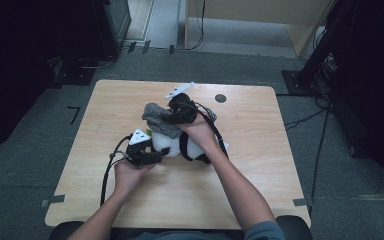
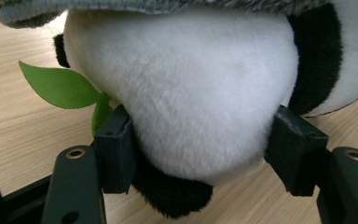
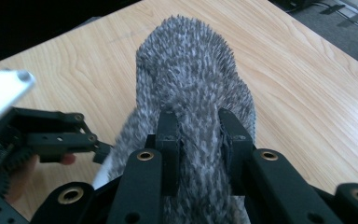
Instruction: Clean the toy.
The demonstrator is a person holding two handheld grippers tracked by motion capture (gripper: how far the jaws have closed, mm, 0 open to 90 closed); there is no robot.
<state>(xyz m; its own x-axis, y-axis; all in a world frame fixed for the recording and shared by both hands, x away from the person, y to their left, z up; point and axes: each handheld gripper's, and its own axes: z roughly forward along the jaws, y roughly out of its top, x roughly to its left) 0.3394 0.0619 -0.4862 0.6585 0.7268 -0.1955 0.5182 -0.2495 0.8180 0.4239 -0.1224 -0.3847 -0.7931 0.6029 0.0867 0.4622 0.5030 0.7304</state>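
A black-and-white plush panda (image 1: pixel 192 147) lies in the middle of the wooden table (image 1: pixel 260 190), with a green felt leaf (image 2: pixel 58 86) at its side. My left gripper (image 1: pixel 162 152) comes at it from the near left, and its jaws (image 2: pixel 204 123) press into both sides of the white plush body (image 2: pixel 186 70). A grey fuzzy cloth (image 1: pixel 157 120), like a knitted cap, lies over the far left end of the panda. My right gripper (image 1: pixel 172 117) reaches in from the far side. Its jaws (image 3: pixel 199 120) pinch a ridge of the grey cloth (image 3: pixel 191 60).
A small dark round mark (image 1: pixel 220 98) is on the table's far side. Dark stands and cables (image 1: pixel 325 70) fill the floor at the right, and dark equipment (image 1: pixel 105 30) stands at the far left. Bare wood lies on all sides of the toy.
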